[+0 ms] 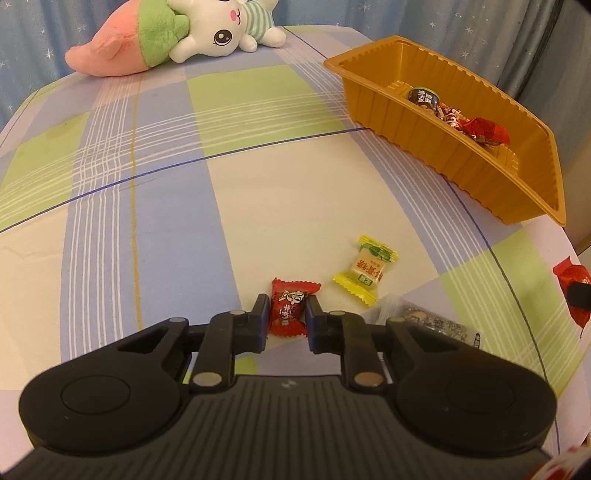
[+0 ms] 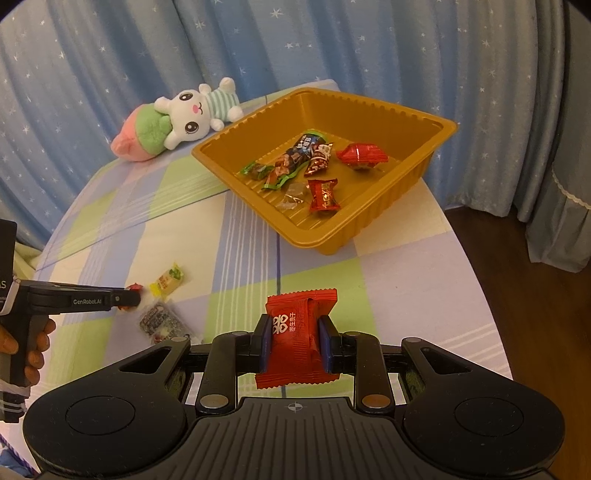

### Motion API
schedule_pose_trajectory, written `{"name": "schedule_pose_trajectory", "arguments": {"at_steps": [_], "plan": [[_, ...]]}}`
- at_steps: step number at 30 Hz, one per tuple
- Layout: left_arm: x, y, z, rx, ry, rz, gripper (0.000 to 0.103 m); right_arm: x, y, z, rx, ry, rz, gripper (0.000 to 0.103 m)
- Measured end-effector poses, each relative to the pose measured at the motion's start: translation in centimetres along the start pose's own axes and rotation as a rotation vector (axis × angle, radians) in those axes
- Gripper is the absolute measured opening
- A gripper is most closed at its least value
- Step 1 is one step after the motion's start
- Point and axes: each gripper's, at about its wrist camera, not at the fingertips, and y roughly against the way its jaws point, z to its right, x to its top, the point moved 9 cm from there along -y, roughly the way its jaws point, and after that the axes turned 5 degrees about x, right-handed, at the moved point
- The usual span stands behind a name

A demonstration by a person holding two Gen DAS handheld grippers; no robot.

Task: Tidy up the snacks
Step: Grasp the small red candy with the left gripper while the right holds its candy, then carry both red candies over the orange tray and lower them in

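two downward wrist views, tray (image 1: 436,147) shared

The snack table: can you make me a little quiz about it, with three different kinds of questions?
1. True or false: the gold tray already has snacks in it.
2. What is the right gripper holding? A) a yellow candy B) a red packet C) the toy rabbit
3. Fill in: the left gripper is shut on a small ___ candy.

Key
1. True: several wrapped snacks lie inside.
2. B: the red packet sits between its pads.
3. Red: the red candy is pinched, while the yellow candy lies loose on the tablecloth, and the toy rabbit lies at the far edge.
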Motion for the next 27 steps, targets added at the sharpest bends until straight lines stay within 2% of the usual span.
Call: {"name": "schedule_pose_trajectory", "arguments": {"at_steps": [7, 14, 27], "plan": [[1.2, 1.7, -0.2, -0.003, 0.015, 0.047, 0.018, 0.7, 0.9, -0.5, 0.029, 0.016, 0.027, 0.027], [4.3, 4.1, 1.0, -0.026, 0.002, 0.117, 0.018, 1.9, 1.9, 0.2, 0.037, 0.025, 0.051, 0.027], [12.5, 7.1, 10.9, -0.146, -0.131, 0.259, 0.018, 10.0, 2.9, 2.7, 0.042, 0.044, 0.191, 0.027]]}}
